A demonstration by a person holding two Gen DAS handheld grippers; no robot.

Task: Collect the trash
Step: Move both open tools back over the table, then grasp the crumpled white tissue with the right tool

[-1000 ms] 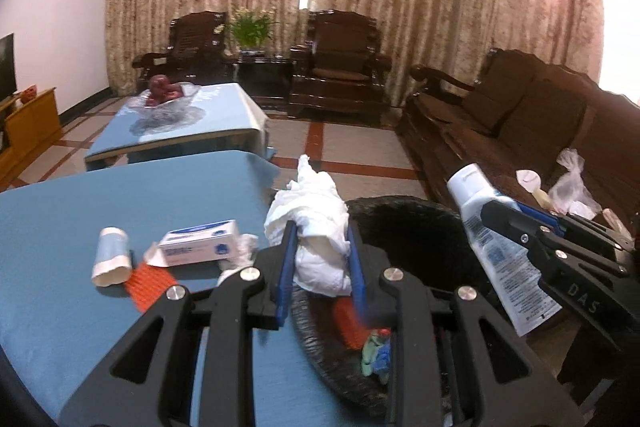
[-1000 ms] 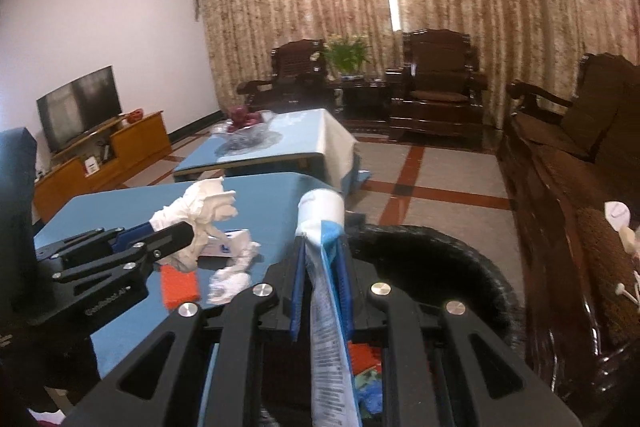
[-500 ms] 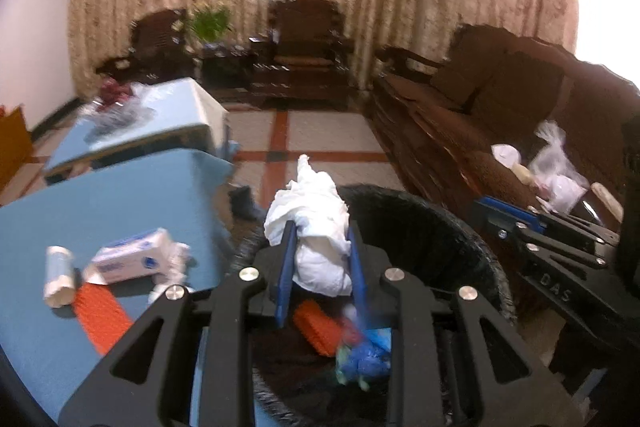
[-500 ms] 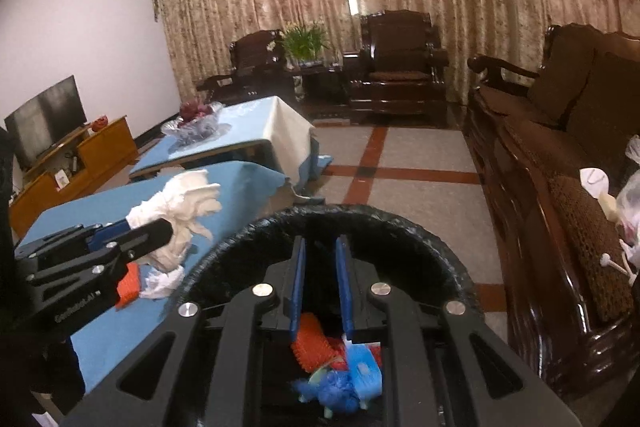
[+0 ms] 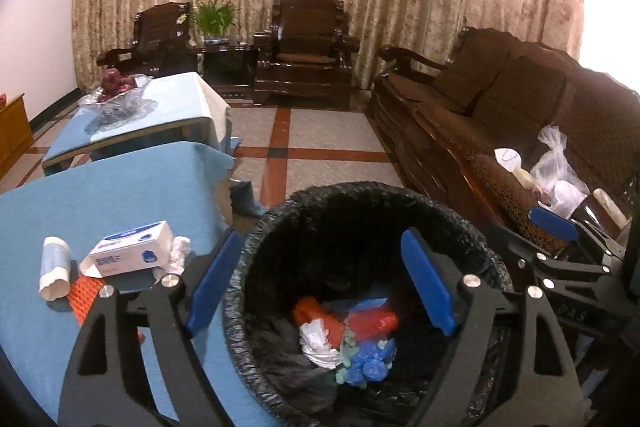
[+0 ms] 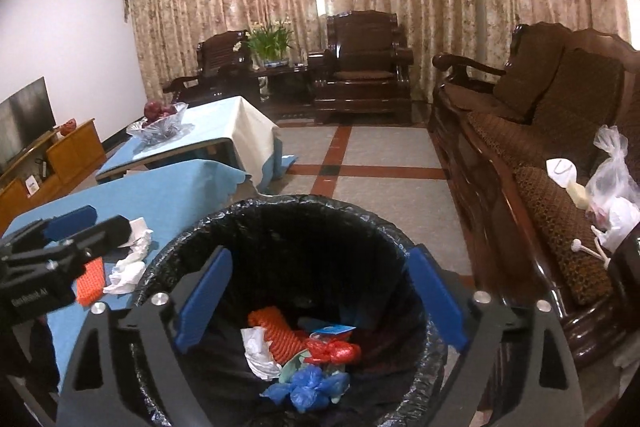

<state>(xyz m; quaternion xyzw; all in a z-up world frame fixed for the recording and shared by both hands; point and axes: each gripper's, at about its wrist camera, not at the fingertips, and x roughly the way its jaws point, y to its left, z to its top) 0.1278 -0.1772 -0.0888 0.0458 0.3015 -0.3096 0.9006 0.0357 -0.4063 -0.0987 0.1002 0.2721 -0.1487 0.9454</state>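
Observation:
A black-lined trash bin (image 5: 256, 227) (image 6: 188, 239) stands beside the blue-covered table (image 5: 100, 195) (image 6: 172, 195). Inside lie a white tissue wad (image 5: 320, 345) (image 6: 260, 353), orange netting (image 6: 276, 331), red and blue bags. My left gripper (image 5: 320, 283) is open and empty above the bin. My right gripper (image 6: 320, 295) is open and empty above the bin too. On the table remain a white-and-blue box (image 5: 132, 253), a small roll (image 5: 55, 267), an orange net (image 5: 86, 293) (image 6: 90, 279) and crumpled tissue (image 5: 176, 255) (image 6: 128, 267).
A second blue table with a fruit bowl (image 5: 116, 95) (image 6: 160, 121) stands behind. A dark wooden sofa (image 5: 500, 115) (image 6: 540, 131) with plastic bags (image 5: 556, 171) (image 6: 612, 187) runs along the right. Armchairs and a plant stand at the back; a TV cabinet (image 6: 48, 159) is at left.
Both grippers opened over the bin. The left let go of the white tissue wad and the right let go of the tube; the wad now lies in the bin.

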